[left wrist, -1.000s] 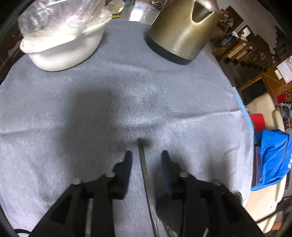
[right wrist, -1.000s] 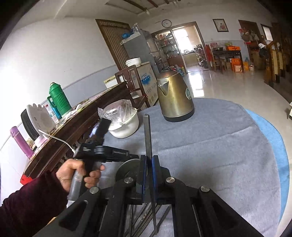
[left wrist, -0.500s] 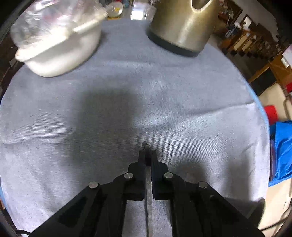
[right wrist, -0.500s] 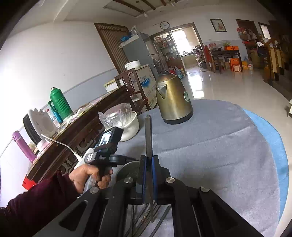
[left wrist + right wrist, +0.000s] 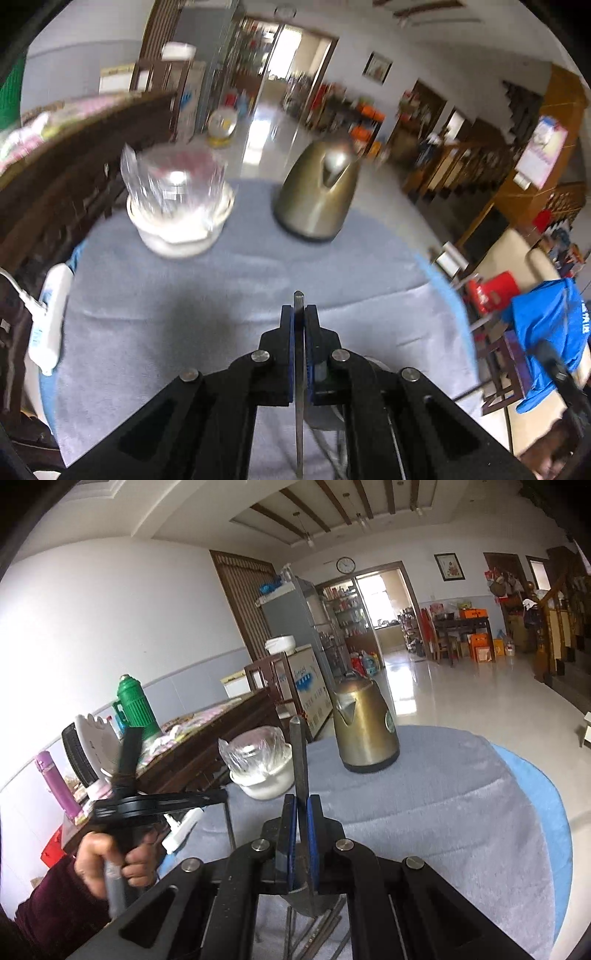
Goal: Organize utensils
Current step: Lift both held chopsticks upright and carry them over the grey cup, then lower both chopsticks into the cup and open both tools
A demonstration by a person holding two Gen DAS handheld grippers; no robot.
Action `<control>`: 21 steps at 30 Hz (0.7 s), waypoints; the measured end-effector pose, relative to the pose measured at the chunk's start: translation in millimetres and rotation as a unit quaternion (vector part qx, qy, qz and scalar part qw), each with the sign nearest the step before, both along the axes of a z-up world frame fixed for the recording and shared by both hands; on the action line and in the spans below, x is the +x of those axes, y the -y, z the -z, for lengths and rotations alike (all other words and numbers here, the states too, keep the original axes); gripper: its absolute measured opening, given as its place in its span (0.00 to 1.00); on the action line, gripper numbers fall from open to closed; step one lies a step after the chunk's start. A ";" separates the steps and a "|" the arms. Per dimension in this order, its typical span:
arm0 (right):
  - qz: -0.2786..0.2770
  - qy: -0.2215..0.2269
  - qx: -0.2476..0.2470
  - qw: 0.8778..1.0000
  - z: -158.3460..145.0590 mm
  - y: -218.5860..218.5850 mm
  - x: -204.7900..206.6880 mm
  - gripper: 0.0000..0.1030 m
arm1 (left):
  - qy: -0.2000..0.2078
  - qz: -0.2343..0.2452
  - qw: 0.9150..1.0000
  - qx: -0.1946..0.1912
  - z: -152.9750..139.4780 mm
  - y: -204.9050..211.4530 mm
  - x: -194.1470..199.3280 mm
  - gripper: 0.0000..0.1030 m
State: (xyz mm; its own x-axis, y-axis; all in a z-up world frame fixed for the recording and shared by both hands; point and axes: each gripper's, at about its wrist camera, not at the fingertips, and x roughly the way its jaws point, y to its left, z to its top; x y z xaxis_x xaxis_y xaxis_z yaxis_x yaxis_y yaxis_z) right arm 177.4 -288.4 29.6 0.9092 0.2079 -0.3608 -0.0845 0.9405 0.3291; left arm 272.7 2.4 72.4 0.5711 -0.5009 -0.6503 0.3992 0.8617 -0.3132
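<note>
Your left gripper (image 5: 299,325) pinches 1 thin metal stick (image 5: 298,301), lifted off the gray cloth (image 5: 221,288) to carry it. Your right gripper (image 5: 300,812) squeezes another stick (image 5: 298,753), tip at 12 o'clock.

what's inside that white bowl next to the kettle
A crinkled clear plastic bag fills the white bowl and rises above its rim. Whatever lies in or under the bag cannot be made out.
</note>
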 end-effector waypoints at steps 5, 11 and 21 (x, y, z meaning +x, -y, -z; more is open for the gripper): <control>0.001 0.016 0.002 1.000 -13.4 -5.8 -2.9 0.06 | 0.041 0.004 0.999 -0.023 -43.9 -11.2 -23.4 0.05; 0.005 0.035 0.005 0.999 -29.7 -12.9 1.7 0.06 | 0.069 0.017 0.996 -0.050 -76.2 -16.0 -35.9 0.05; 0.038 0.055 0.015 0.998 -40.5 -17.7 31.9 0.06 | 0.112 0.000 0.992 -0.065 -95.6 -4.2 -34.0 0.05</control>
State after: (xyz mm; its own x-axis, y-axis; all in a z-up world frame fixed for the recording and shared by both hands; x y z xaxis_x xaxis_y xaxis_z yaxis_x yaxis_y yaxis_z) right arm 209.3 -270.7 70.2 0.9567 0.1454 -0.2522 -0.0502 0.9358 0.3489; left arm 238.7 6.5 168.0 0.6942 -0.5716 -0.4374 0.4708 0.8203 -0.3248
